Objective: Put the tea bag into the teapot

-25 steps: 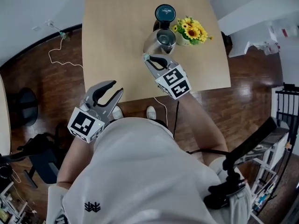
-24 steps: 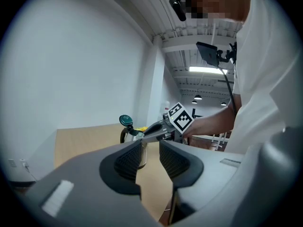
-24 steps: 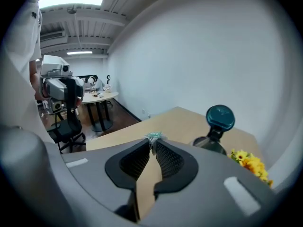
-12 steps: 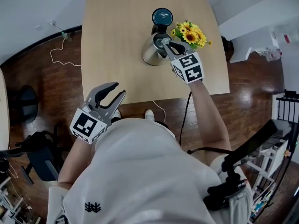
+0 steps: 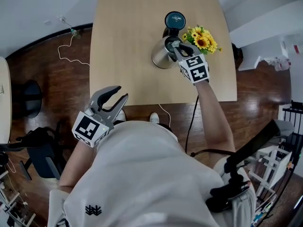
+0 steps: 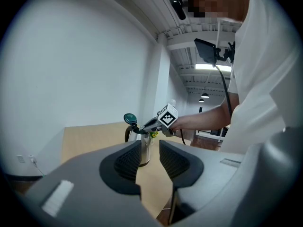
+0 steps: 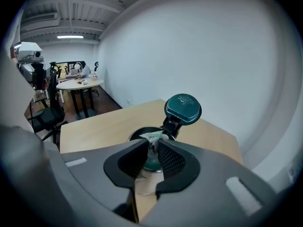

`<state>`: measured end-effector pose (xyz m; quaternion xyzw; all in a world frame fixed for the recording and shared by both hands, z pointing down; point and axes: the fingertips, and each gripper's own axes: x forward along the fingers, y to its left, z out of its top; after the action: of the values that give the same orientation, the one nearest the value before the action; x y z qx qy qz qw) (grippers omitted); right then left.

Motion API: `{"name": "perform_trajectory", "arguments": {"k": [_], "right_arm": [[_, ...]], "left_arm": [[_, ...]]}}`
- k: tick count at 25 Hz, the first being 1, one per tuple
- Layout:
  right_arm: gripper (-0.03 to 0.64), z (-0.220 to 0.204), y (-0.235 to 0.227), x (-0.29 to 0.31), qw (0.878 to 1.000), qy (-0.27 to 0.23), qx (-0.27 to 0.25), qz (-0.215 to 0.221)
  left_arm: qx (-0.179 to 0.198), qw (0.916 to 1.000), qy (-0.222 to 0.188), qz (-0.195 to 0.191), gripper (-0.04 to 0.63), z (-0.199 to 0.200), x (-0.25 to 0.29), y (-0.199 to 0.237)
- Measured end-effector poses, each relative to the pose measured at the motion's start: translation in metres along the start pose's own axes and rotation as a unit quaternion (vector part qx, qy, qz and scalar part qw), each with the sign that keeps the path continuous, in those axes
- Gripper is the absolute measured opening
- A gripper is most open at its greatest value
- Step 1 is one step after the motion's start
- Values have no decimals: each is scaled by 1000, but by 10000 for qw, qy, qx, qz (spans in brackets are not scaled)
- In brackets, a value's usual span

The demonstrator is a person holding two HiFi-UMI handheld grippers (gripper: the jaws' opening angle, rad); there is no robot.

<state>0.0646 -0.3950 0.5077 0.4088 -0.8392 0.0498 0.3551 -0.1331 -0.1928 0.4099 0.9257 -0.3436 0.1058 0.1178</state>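
1. Leave the left gripper (image 5: 121, 93) in place at the near left, off the near edge of the table (image 5: 128, 41) and well apart from the teapot. Held there with jaws wide apart and nothing between them. Not needed for this step.
2. Check the teapot (image 5: 162, 59) first. Standing upright on the far right part of the table, with the lid (image 5: 175, 19) tipped up at the far side and the mouth (image 7: 138, 132) open and free.
3. Hold the right gripper (image 7: 150, 148) over the mouth, pointing down toward it. Jaws only a little apart, having just been opening, with the tea bag (image 7: 152, 136) between the tips. Seemingly touched by the pads on both sides, so probably a loosening hold and not yet a full release.
4. Before opening more, centre the tea bag above the mouth, not above the rim or the hinge of the lid. Judging from the right gripper view, placed now over the far part of the mouth, rather close to the hinge.
5. Open slowly and evenly, to let the light bag drop straight and not cling to one pad. In case of clinging, give a small shake instead of scraping on the rim.
6. Mind the flowers (image 5: 202, 36) just right of the teapot. After the drop, draw back toward the near side, not to the right.
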Motion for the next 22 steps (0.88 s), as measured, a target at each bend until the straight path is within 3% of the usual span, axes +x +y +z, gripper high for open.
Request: {"name": "perform_trajectory", "arguments": {"k": [9,18,22], "right_arm": [[110,-3,-5,7,10000,-36,39,-21],[98,3,-19,-55,9944,-848,525,-356],[98,-13,-10,-98,9894,-1132,863,-291]], "left_arm": [[4,9999,48,151,97,-3,-8,10],[67,9999,39,153,96,5,-1,-7],[102,9996,53,254,95,8,7,-28]]}}
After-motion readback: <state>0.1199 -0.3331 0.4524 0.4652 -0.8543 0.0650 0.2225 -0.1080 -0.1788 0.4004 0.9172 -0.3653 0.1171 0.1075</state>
